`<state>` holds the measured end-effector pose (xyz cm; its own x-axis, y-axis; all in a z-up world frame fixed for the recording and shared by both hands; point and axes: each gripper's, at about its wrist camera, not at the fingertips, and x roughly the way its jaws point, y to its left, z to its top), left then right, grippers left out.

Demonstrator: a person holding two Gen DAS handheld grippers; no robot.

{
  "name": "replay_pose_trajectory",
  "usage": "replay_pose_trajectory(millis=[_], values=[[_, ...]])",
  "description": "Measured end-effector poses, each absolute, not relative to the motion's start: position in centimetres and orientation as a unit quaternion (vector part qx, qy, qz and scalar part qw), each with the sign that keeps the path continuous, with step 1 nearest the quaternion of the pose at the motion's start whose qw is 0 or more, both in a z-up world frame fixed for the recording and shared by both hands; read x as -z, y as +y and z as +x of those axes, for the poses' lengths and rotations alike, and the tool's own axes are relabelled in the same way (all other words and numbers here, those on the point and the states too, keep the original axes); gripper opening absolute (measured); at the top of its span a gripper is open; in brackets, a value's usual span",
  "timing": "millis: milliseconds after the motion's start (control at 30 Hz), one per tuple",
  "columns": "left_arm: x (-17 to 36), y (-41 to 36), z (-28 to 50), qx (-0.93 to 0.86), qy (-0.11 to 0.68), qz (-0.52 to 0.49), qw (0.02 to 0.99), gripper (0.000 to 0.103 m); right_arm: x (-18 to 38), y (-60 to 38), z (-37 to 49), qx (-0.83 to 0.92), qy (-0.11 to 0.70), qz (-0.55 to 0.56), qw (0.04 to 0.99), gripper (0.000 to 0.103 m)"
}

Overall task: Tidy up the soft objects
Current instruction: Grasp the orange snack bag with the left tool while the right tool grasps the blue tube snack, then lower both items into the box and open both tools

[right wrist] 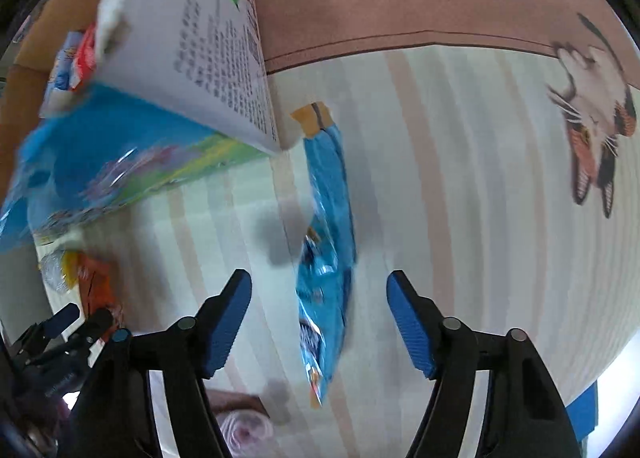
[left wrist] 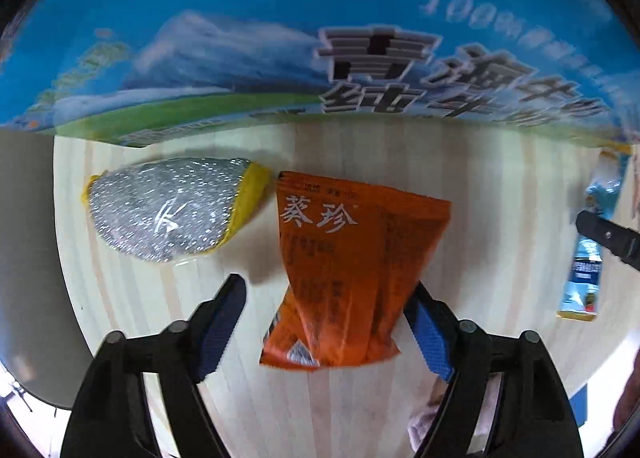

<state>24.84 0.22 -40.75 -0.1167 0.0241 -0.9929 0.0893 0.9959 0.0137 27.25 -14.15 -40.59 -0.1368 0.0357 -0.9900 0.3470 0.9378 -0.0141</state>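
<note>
In the left wrist view, an orange snack packet (left wrist: 352, 270) lies on the pale wooden table (left wrist: 500, 194), its near end between the fingers of my open left gripper (left wrist: 326, 322). A silver scrubbing sponge with a yellow edge (left wrist: 168, 206) lies to its left. A blue snack packet (left wrist: 588, 258) lies at the far right. In the right wrist view, that blue packet (right wrist: 326, 258) lies lengthwise between the fingers of my open right gripper (right wrist: 320, 320). The orange packet (right wrist: 96, 286) and the left gripper (right wrist: 68, 322) show at the lower left there.
A large blue printed carton (left wrist: 280, 50) stands behind the objects; its open flap (right wrist: 200, 50) shows in the right wrist view. A pink mat with a cat picture (right wrist: 592, 118) lies at the far right. A pink cloth (right wrist: 244, 430) lies near the front edge.
</note>
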Motion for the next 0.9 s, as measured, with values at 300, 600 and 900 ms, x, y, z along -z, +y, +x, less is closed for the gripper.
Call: replay_pose_trajectory(millis=[300, 600, 900], values=[[41.0, -0.1, 22.9, 0.03, 0.748, 0.045, 0.661, 0.04, 41.1, -13.2, 26.6, 0.132, 0.751, 0.068, 0.644, 0.03], [36.2, 0.0, 17.7, 0.037, 0.727, 0.018, 0.686, 0.039, 37.8, -11.6, 22.7, 0.075, 0.746, 0.086, 0.656, 0.018], [26.5, -1.7, 17.4, 0.08, 0.67, -0.019, 0.738, 0.039, 28.9, -8.8, 21.1, -0.017, 0.709, 0.13, 0.693, 0.017]])
